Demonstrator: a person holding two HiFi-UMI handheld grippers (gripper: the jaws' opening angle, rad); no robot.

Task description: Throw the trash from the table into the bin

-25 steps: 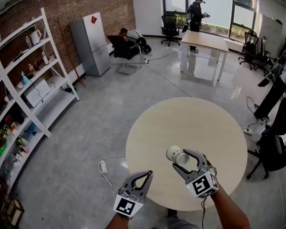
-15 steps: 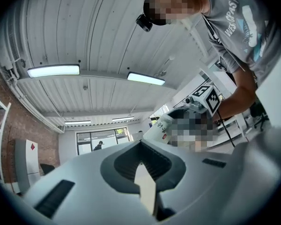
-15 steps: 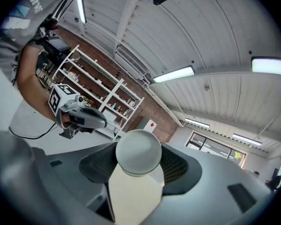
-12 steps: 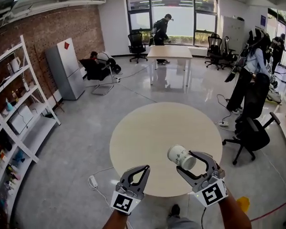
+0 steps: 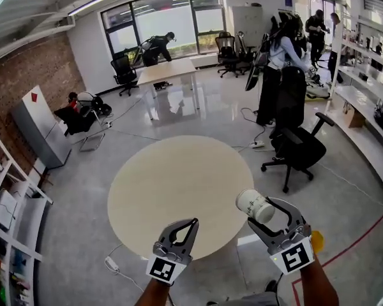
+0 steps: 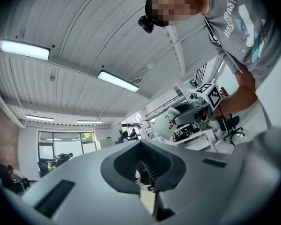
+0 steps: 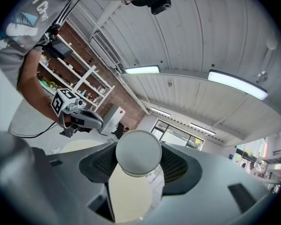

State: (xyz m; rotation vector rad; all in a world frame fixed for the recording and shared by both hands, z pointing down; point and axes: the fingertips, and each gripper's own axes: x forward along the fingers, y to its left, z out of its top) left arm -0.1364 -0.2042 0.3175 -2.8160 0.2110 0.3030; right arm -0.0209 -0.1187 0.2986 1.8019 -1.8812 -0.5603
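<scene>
A white paper cup (image 5: 255, 206) with small print lies sideways between the jaws of my right gripper (image 5: 263, 214), which is shut on it. It hangs in the air past the near right edge of the round beige table (image 5: 172, 183), above the grey floor. The cup's round bottom (image 7: 138, 153) fills the middle of the right gripper view. My left gripper (image 5: 190, 225) is shut and empty over the table's near edge. In the left gripper view the cup (image 6: 167, 122) shows to the right. I see no bin.
A black office chair (image 5: 298, 149) stands right of the table, with people (image 5: 277, 50) standing behind it. A small yellow object (image 5: 316, 240) and a red floor line (image 5: 345, 250) lie at the lower right. A power strip (image 5: 112, 266) lies on the floor, shelves (image 5: 6, 209) stand left.
Both grippers have swung to the right and risen. The cup, held throughout, went from above the tabletop to beyond its right edge. The view turned right, bringing in the chair and people.
</scene>
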